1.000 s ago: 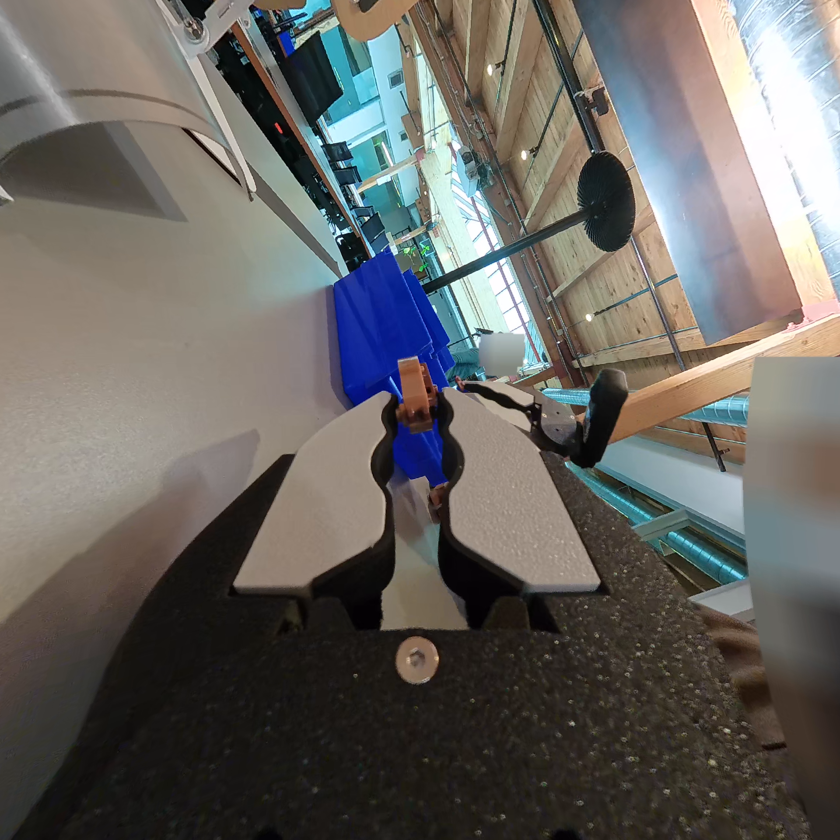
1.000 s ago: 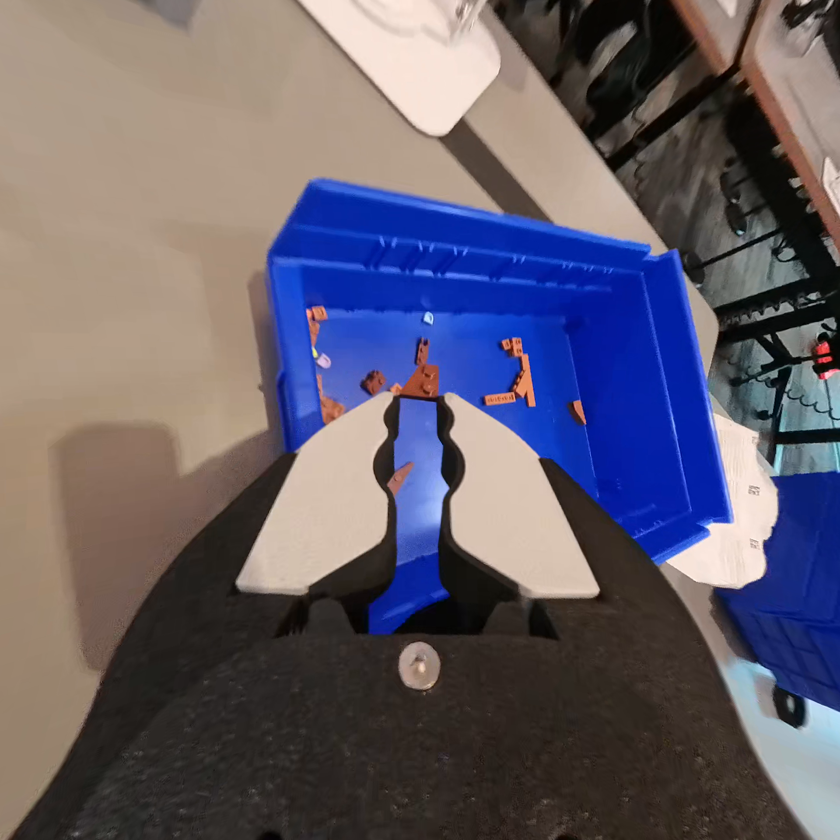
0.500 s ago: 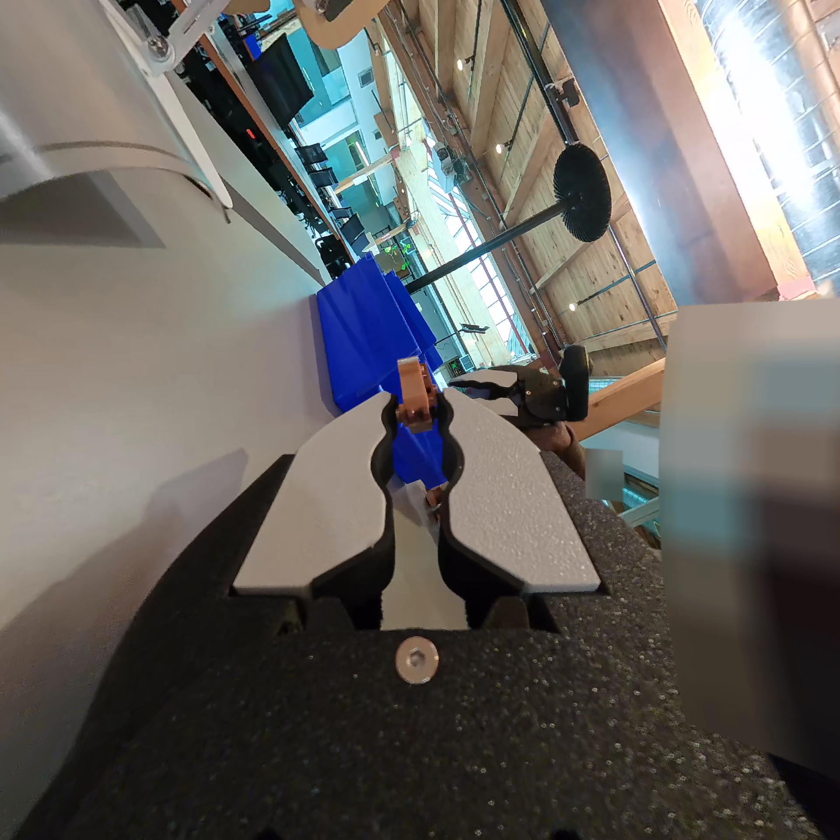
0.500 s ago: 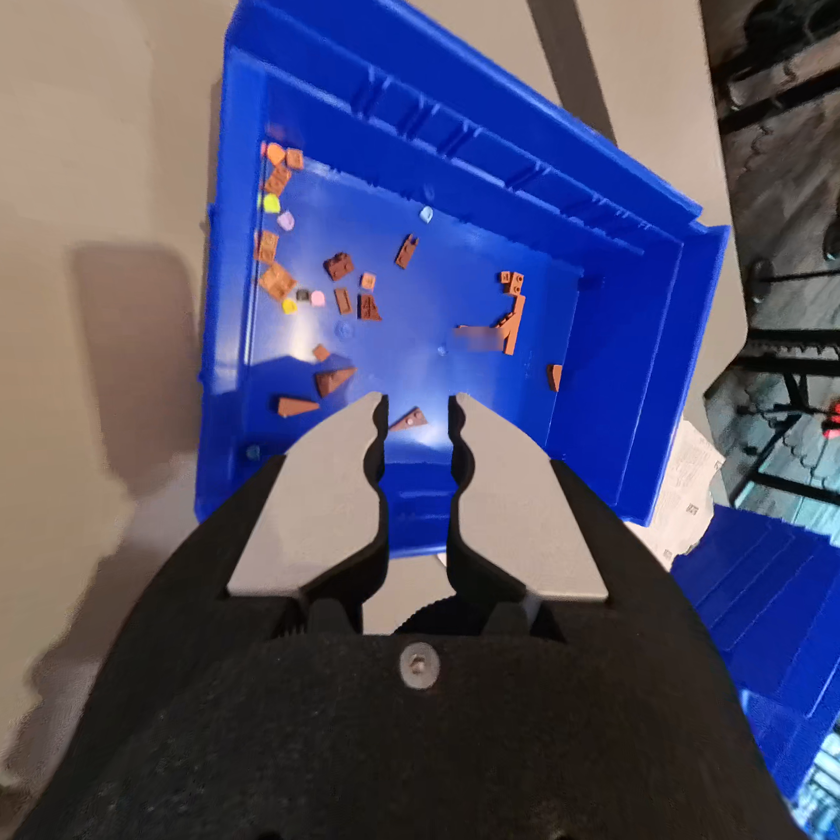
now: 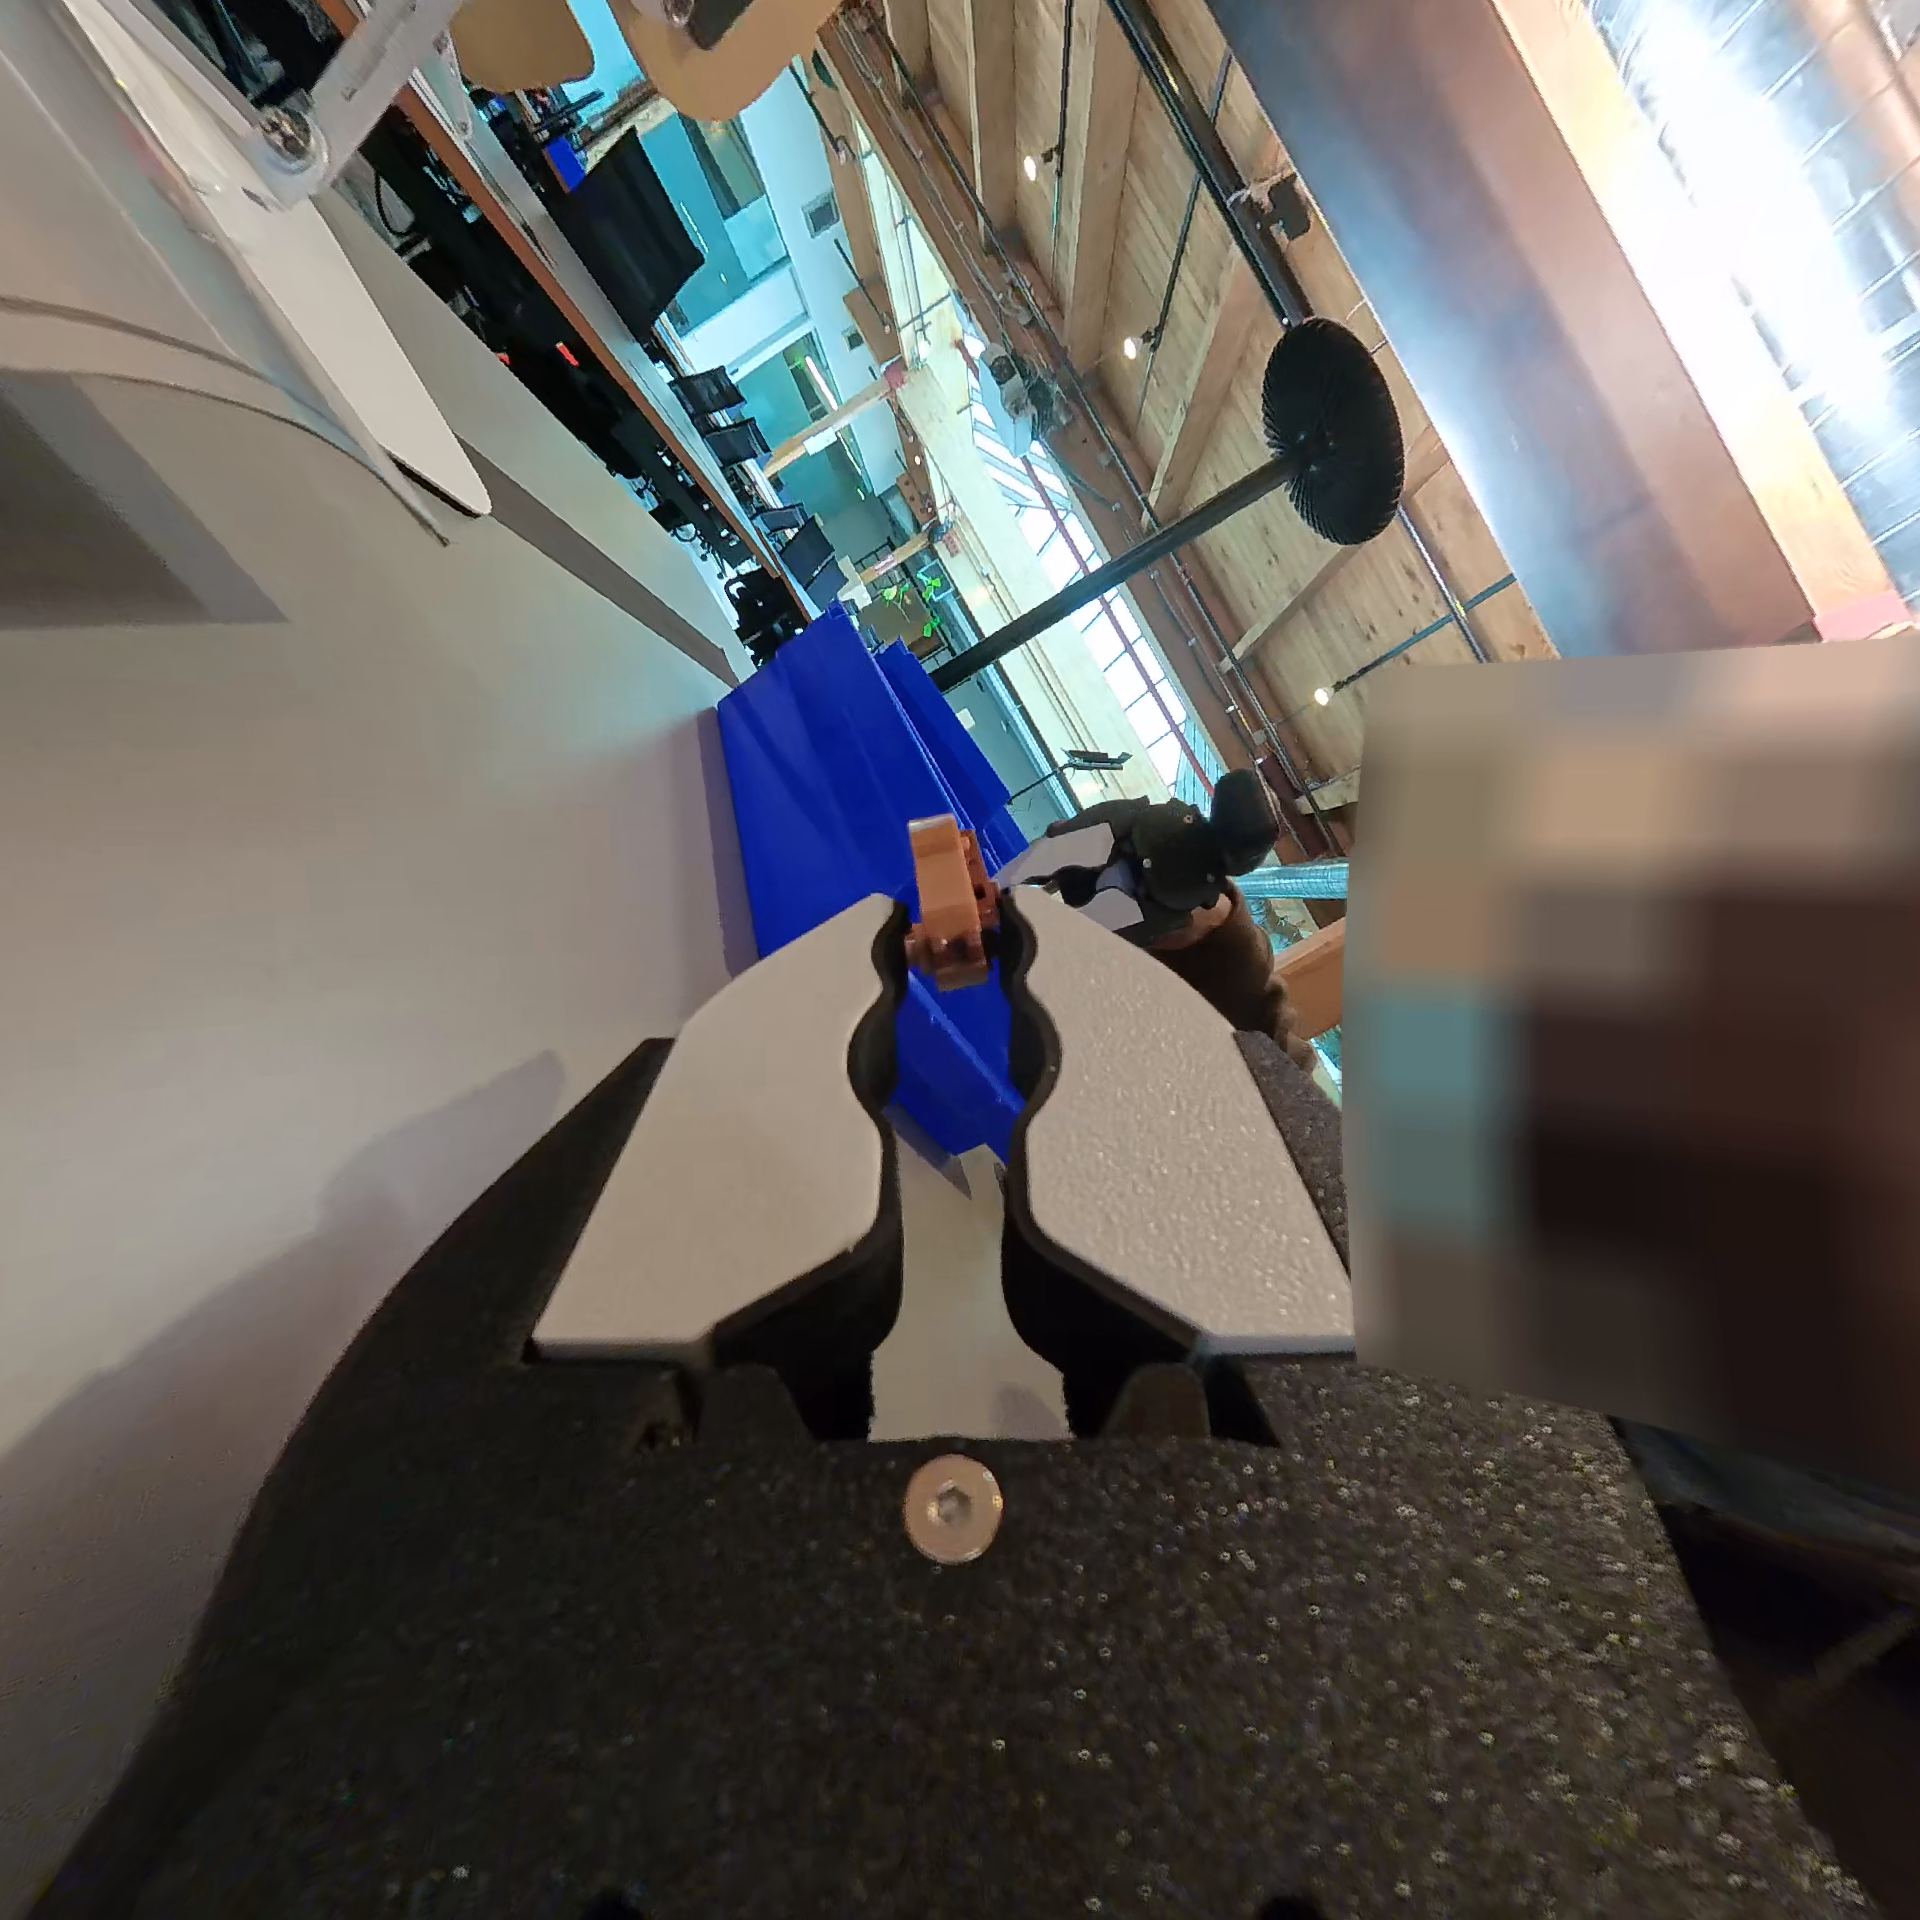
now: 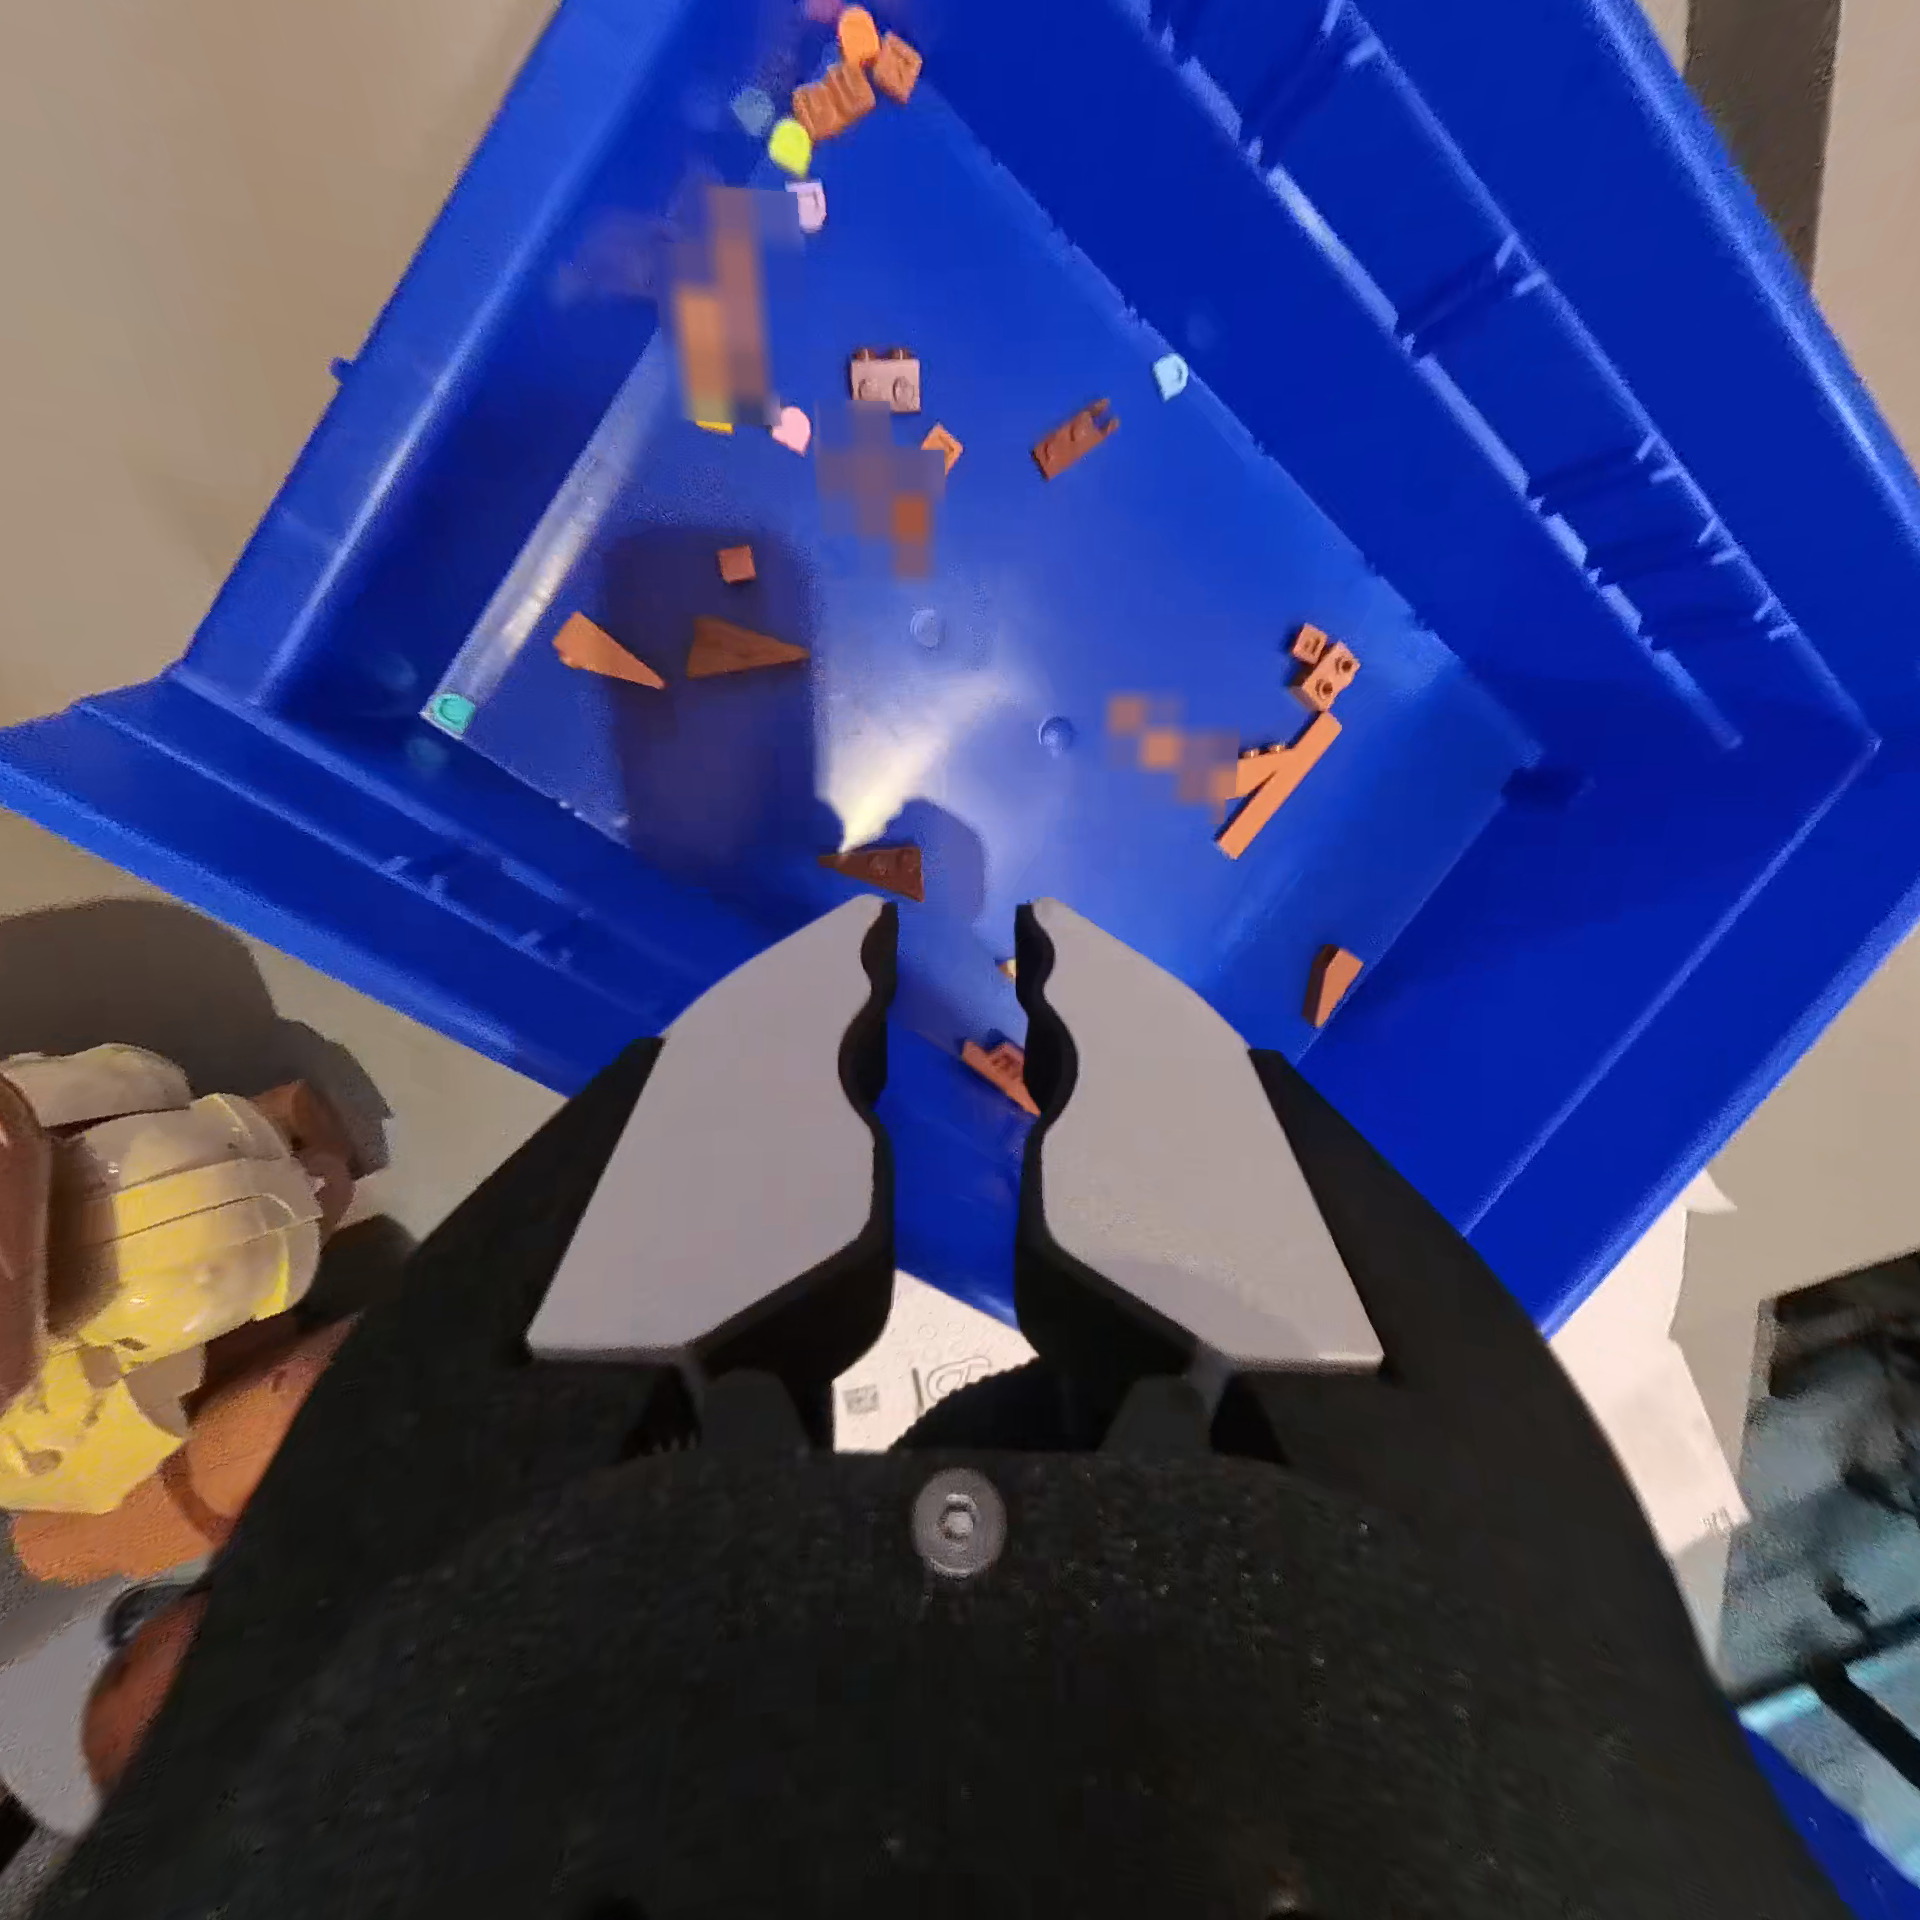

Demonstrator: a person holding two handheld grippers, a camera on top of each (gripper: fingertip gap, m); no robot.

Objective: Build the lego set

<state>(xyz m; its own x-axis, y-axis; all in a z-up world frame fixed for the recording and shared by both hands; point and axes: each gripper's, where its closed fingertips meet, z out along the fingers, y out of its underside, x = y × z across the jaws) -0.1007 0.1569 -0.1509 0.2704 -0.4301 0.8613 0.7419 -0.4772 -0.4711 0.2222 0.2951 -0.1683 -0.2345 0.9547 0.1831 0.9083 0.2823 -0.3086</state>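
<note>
Here, left gripper [image 5: 951, 914]: closed on a small brown brick sub-assembly [image 5: 948, 902], held up at the fingertips, probably to receive the next piece.
Partly built model: a tan, yellow and brown figure [image 6: 135, 1278] stood on the grey table [image 6: 208, 260], just beside the bin.
Blue plastic bin [image 6: 1558, 468]: held loose brown plates, wedges and a few pastel studs.
Right gripper [image 6: 951, 914]: jaws narrowly parted, empty, poised over a dark brown wedge plate [image 6: 878, 868], likely the next pick.

A black round ceiling fan [image 5: 1332, 431] on its pole hangs among wooden ceiling beams [image 5: 1091, 208]
</note>
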